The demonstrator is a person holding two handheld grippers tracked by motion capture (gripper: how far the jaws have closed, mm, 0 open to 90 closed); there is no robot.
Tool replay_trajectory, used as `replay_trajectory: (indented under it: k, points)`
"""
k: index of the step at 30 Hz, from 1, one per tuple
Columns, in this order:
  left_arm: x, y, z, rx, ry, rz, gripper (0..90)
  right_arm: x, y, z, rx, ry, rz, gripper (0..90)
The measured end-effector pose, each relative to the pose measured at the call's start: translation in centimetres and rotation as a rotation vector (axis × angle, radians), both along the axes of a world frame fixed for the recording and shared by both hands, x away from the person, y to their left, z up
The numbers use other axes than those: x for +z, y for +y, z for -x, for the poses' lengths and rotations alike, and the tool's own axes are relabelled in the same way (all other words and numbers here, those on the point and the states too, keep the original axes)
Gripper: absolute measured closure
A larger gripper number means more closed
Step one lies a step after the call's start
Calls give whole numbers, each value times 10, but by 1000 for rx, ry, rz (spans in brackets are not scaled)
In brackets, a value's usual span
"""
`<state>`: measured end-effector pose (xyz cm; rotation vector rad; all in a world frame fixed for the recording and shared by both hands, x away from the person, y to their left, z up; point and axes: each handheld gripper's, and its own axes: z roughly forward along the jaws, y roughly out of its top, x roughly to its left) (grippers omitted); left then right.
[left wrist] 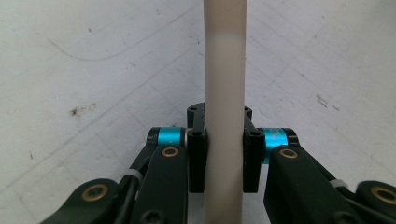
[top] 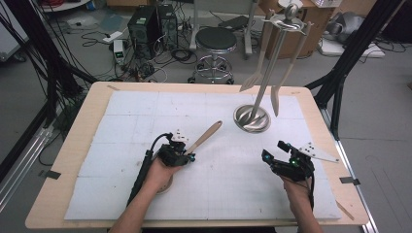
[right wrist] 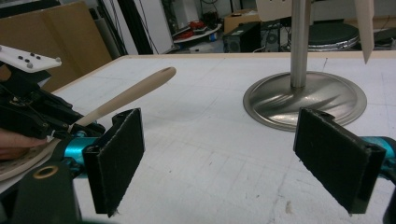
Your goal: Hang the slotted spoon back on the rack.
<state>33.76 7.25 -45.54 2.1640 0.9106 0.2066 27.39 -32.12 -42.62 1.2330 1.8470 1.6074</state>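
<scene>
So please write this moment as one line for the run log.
left gripper: shut on wooden utensil handle | right gripper: open, nothing between | utensil stand: upright, two utensils hanging

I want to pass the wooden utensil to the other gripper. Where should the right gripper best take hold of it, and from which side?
Probably the free upper handle of the wooden utensil, just below its rounded tip. The left gripper already clamps the lower shaft, and the handle rises clear of the table toward the utensil stand. The right gripper, jaws wide open, could come in from the right, jaws across the shaft.
</scene>
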Motion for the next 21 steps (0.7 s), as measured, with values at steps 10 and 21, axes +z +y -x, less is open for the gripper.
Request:
replay_trajectory:
  k: [10, 21]
  points:
    - [8, -4, -3, 42, -12, 146, 779, -1, -3, -1, -2, 4, -7, 158]
    - [36, -24, -11, 12, -6, 361, 779, 0, -5, 0, -4, -1, -18, 158]
